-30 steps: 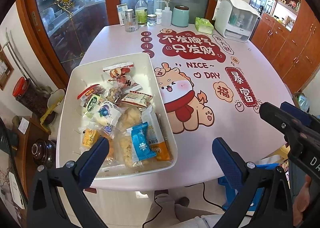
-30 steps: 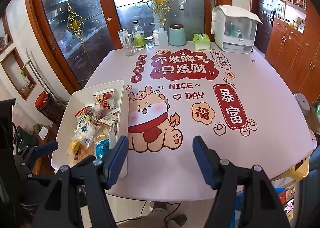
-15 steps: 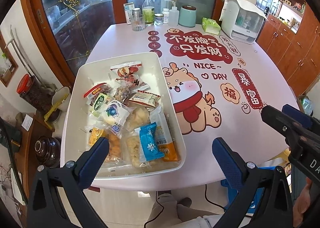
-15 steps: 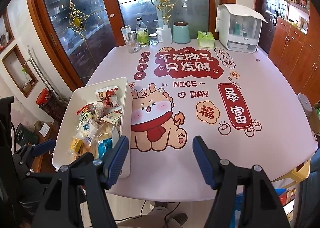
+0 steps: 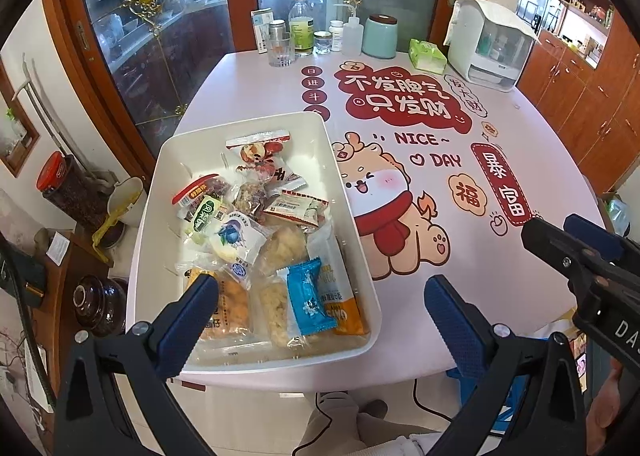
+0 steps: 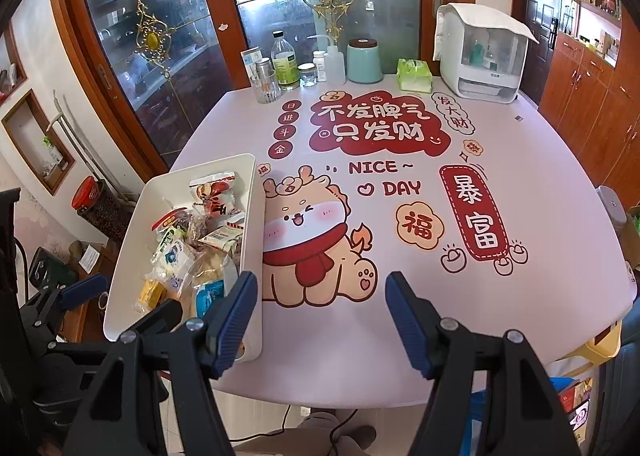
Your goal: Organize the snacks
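Left wrist view: left gripper (image 5: 316, 304) released, empty, above near end of white tray (image 5: 248, 127), lower left of frame. Snacks (image 5: 264, 240) heaped inside tray. Right gripper (image 6: 320, 316) also spread, holding nothing, lower centre over table (image 6: 540, 175). Better to choose top blue packet (image 5: 308, 296), pinch its edge, lift slowly.
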{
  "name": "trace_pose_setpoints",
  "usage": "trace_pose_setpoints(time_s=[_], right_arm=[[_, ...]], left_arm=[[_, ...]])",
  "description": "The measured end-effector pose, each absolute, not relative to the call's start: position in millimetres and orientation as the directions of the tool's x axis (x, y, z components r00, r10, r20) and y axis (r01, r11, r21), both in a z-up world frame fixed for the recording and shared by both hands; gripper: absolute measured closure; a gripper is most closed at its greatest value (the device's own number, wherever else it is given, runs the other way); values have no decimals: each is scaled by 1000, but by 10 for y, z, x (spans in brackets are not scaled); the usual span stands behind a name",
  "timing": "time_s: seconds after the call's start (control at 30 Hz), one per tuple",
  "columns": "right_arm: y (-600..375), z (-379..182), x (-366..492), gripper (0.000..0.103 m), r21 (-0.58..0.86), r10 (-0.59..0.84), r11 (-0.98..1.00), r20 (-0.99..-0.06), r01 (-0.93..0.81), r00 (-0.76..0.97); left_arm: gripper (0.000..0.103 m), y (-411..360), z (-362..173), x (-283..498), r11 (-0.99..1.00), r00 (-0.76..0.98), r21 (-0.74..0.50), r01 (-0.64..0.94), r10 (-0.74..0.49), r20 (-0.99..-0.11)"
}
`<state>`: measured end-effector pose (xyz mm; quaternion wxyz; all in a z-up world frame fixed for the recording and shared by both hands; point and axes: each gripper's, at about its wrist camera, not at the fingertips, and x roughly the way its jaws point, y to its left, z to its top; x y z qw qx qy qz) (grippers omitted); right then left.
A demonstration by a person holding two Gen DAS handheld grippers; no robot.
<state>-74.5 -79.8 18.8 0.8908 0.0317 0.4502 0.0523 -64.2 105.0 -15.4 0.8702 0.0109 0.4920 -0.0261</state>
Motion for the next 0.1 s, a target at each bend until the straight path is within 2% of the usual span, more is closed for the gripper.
trace_pose_setpoints(time_s=[0.1], right_arm=[[-802,192,-744,36,103,121,993,-798,-65,591]], left_arm=[[1,1060,-156,-583,999,510,-6,48,-29,-859]])
